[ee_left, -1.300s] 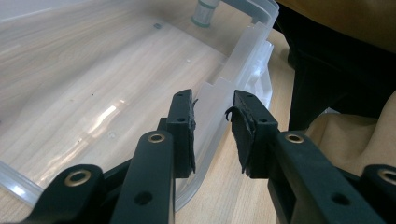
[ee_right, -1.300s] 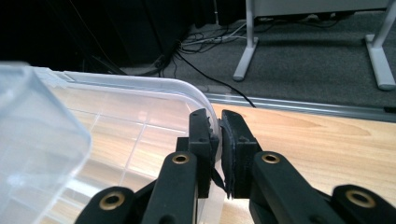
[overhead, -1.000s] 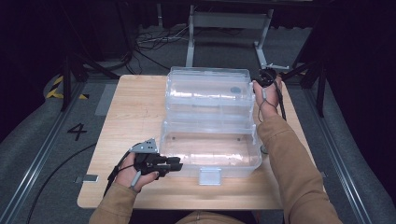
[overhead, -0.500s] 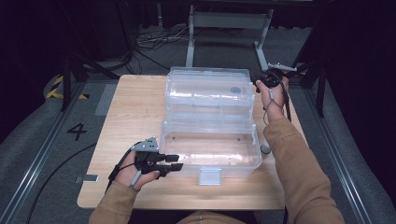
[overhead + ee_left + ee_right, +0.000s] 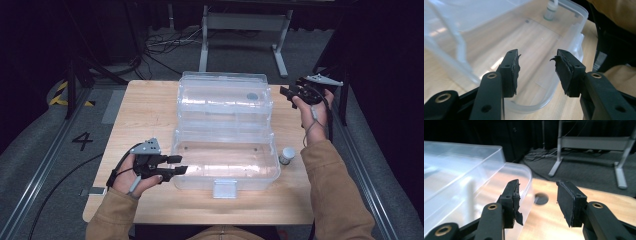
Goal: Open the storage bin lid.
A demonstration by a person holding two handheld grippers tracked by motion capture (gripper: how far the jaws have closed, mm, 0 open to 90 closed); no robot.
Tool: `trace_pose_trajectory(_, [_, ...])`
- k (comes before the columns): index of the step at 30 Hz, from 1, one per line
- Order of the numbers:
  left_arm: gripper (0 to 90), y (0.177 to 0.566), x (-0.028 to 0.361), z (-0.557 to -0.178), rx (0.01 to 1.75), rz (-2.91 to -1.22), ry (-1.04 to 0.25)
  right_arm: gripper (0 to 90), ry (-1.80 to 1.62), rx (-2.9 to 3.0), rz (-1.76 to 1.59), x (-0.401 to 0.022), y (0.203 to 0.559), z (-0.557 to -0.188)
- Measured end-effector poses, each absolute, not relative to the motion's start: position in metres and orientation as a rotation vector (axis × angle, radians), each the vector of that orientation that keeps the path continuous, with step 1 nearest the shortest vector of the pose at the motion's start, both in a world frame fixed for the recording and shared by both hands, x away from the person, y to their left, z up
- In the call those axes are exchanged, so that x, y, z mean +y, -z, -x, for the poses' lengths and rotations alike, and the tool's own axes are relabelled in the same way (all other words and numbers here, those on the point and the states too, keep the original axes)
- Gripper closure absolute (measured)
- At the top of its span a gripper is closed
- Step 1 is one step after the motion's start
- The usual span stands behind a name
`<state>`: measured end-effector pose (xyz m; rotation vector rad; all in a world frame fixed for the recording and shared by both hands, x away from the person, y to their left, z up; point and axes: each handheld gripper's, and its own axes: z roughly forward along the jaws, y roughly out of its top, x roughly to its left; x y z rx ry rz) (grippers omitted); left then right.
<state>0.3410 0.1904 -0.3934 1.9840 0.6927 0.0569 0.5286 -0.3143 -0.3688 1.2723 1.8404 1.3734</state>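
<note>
A clear plastic box (image 5: 225, 160) lies open on the wooden table (image 5: 145, 115), its lid (image 5: 225, 95) folded back on the far side. My left gripper (image 5: 180, 164) hovers at the box's near left corner. Its jaws have just been opening and nothing is between them; in the left gripper view the left gripper (image 5: 536, 58) looks over the box wall (image 5: 544, 100). My right gripper (image 5: 289, 90) hangs to the right of the lid, apart from it. Its jaws have also just been opening and stand empty, with the right gripper (image 5: 537, 187) beside the lid corner (image 5: 519, 175).
A small white-capped vial (image 5: 286, 155) stands on the table just right of the box, and the vial (image 5: 550, 11) shows through the box wall. A dark round spot (image 5: 541, 198) marks the tabletop by the lid. Metal desk legs (image 5: 240, 30) and cables lie on the floor beyond.
The right gripper let go of the lid's right edge, opened and moved right, away from it. The left gripper opened and rose a little at the box's near left corner.
</note>
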Motion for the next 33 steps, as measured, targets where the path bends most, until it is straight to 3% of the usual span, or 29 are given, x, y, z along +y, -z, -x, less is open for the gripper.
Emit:
trace_pose_trajectory(8, [51.4, 0.378, 0.210, -0.347, 0.744, -1.912, -0.174, 49.5, -1.383, 1.898, -1.179, -0.331, 0.367, -0.478])
trace_pose_trajectory(15, [48.7, 0.377, 0.211, -0.354, 0.775, -1.893, -0.191, 42.7, -1.445, 1.937, -1.141, -0.343, 0.364, -0.457])
trace_pose_trajectory(21, [47.1, 0.377, 0.214, -0.361, 0.855, -1.944, -0.279, 39.4, -1.423, 1.937, -1.167, -0.353, 0.371, -0.440])
trace_pose_trajectory(29, [45.8, 0.379, 0.224, -0.368, 0.930, -1.911, -0.239, 22.3, -1.401, 1.971, -1.178, -0.362, 0.365, -0.425])
trace_pose_trajectory(33, [45.5, 0.377, 0.228, -0.370, 0.950, -1.900, -0.228, 26.5, -1.366, 2.036, -1.124, -0.358, 0.358, -0.417])
